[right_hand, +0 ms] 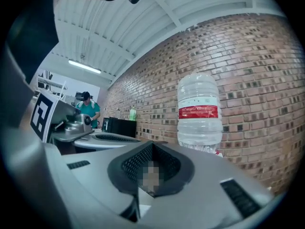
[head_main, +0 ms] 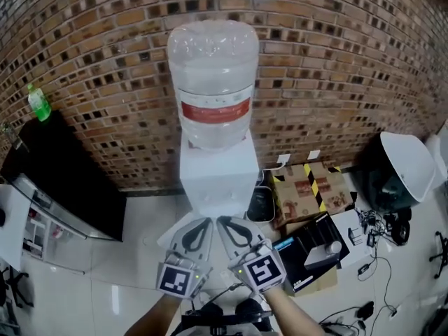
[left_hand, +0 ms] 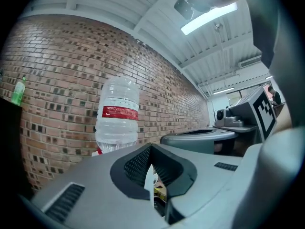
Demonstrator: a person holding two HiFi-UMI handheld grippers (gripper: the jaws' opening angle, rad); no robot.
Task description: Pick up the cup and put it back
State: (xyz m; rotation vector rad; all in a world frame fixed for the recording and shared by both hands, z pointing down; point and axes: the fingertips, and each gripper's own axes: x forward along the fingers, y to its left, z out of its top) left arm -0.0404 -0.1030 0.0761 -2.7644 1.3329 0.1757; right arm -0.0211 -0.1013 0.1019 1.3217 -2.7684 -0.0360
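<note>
Left gripper (head_main: 206, 223) and right gripper (head_main: 223, 221): both closed and empty, side by side just before the water dispenser (head_main: 218, 175), pointing at it, probably lining up an approach. Cup: seen in no view, perhaps hidden at the dispenser's front.

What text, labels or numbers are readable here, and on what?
No words or numbers read clearly.
Water bottle, red label: print too blurred.
Cardboard box: print too small to read.
Marker cube on the left claw, marker cube on the right claw: square patterns, no words.
</note>
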